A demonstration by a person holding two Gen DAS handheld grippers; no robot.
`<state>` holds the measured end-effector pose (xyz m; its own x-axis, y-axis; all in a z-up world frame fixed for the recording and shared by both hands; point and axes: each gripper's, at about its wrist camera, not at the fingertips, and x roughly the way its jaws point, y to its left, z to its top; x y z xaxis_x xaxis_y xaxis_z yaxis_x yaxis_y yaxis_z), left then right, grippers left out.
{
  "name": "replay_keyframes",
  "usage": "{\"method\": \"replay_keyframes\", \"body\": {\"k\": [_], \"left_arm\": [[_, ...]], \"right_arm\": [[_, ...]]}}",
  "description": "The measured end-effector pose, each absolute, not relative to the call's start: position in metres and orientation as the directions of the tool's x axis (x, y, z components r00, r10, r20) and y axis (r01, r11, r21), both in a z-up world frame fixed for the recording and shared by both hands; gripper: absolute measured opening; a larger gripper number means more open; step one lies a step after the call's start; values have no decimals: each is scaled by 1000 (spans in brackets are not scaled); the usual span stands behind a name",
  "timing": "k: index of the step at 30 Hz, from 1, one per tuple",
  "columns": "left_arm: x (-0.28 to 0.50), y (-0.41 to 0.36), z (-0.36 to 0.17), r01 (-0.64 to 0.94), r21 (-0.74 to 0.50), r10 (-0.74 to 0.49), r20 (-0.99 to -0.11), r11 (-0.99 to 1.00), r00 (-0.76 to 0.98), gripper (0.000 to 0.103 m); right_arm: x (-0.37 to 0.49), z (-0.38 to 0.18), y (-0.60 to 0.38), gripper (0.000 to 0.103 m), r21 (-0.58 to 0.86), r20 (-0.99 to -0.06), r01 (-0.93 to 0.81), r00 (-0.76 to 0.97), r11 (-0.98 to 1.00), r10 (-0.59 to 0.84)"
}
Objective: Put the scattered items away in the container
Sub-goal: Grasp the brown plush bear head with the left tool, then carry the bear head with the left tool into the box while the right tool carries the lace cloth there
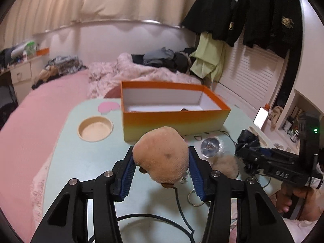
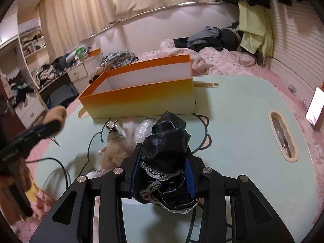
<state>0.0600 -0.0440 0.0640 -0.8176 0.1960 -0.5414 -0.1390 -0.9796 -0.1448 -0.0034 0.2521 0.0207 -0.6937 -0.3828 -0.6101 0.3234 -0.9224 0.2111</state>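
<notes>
Left claw [image 1: 162, 168] grips a tan plush toy [image 1: 162, 154]; right claw [image 2: 163, 174] clamps black lace-trimmed cloth [image 2: 166, 151]

Long cream pleated curtains [image 1: 101, 0] hung across the far wall above a pale wall panel topped by a curved silver rail [image 1: 125, 21]. A bed under a smooth pink sheet [image 1: 50, 101] filled the room's middle, with a rumpled pink fleece blanket [image 1: 125, 70] and a heap of dark clothes [image 1: 162, 58] at its far end. Black jackets [image 1: 263, 16] and a light green garment [image 1: 208, 58] hung before white slatted doors [image 1: 249, 77]. On the other side stood a white drawer unit [image 2: 78, 74] and cluttered open shelves [image 2: 32, 42]. A mint-green desk [image 2: 239, 111] sat on the bed under warm, dim light.
</notes>
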Motion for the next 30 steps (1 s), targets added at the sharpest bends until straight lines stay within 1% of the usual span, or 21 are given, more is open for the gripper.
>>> {"method": "replay_keyframes", "body": {"k": [9,17,22,26,30], "left_arm": [[58,-34,52,-157,-153,217,-572,-976,-791,49],[49,-36,56,-138,-167,209,-566,-976,-797,49],[28,-36,73,-142,-144,198,-539,-979,-819,49],[-3,-39,96,-160,-169,225,-514,-973,-828,49],[-39,-35,115,-149,-126,192,-499,-981,-845,49]], "right_arm": [[-1,17,247,38,188,-621,336,-687,-923,-377],[-4,21,240,38,170,-618,354,-689,-920,-380],[-24,42,235,38,143,-584,360,-722,-922,-372],[-52,63,227,38,138,-560,370,-736,-919,-380],[-85,81,211,38,105,-540,382,-754,-918,-375]]}}
